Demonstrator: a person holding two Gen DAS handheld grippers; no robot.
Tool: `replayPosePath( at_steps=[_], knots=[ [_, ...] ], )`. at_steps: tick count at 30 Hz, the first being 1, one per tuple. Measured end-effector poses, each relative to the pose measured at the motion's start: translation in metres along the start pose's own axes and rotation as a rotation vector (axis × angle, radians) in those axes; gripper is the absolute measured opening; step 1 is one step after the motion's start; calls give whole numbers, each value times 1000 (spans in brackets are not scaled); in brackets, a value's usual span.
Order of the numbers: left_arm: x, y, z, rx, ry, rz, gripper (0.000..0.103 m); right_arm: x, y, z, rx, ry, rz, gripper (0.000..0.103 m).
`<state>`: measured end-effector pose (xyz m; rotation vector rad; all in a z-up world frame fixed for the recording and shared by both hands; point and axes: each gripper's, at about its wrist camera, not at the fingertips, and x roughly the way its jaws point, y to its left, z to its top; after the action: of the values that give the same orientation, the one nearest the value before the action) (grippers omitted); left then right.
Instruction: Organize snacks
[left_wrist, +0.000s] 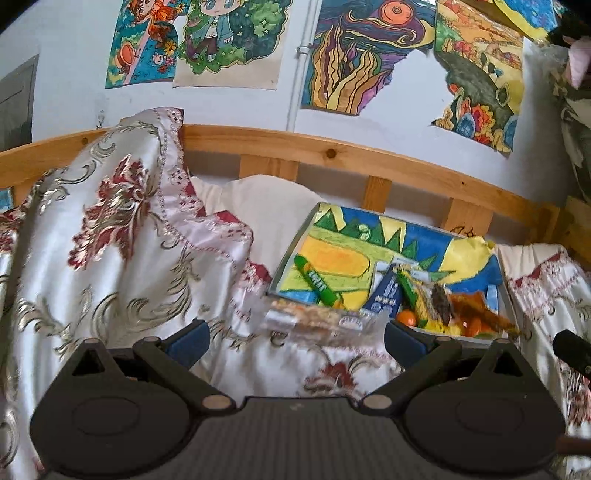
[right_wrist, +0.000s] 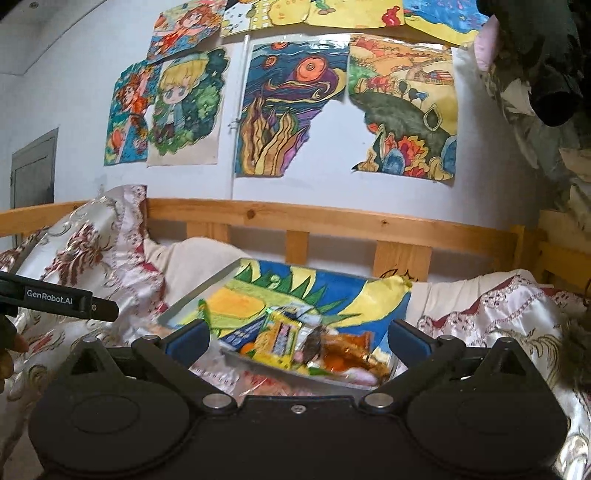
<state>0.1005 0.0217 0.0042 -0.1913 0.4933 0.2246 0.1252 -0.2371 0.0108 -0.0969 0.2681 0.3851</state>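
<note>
A shallow tray lined with a colourful drawing lies on the bed. In it are a green snack stick, a blue packet, and a pile of wrapped snacks and small oranges at its near right corner. A clear-wrapped snack bar lies on the bedspread just in front of the tray. My left gripper is open, just short of this bar. My right gripper is open and empty, above the tray's near edge, facing the snack pile.
A white and red embroidered bedspread is heaped at the left. A wooden bed rail runs behind the tray, under a wall of drawings. The left gripper's body shows at the left of the right wrist view.
</note>
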Motion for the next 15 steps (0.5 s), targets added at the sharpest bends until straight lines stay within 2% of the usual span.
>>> replayPosePath(
  at_steps=[7, 15],
  knots=[
    [-14, 6, -17, 45, 39, -6, 103, -24, 17, -9, -18, 25, -35, 102],
    [-26, 10, -31, 81, 71, -35, 103, -36, 24, -22, 13, 110, -35, 102]
  ],
)
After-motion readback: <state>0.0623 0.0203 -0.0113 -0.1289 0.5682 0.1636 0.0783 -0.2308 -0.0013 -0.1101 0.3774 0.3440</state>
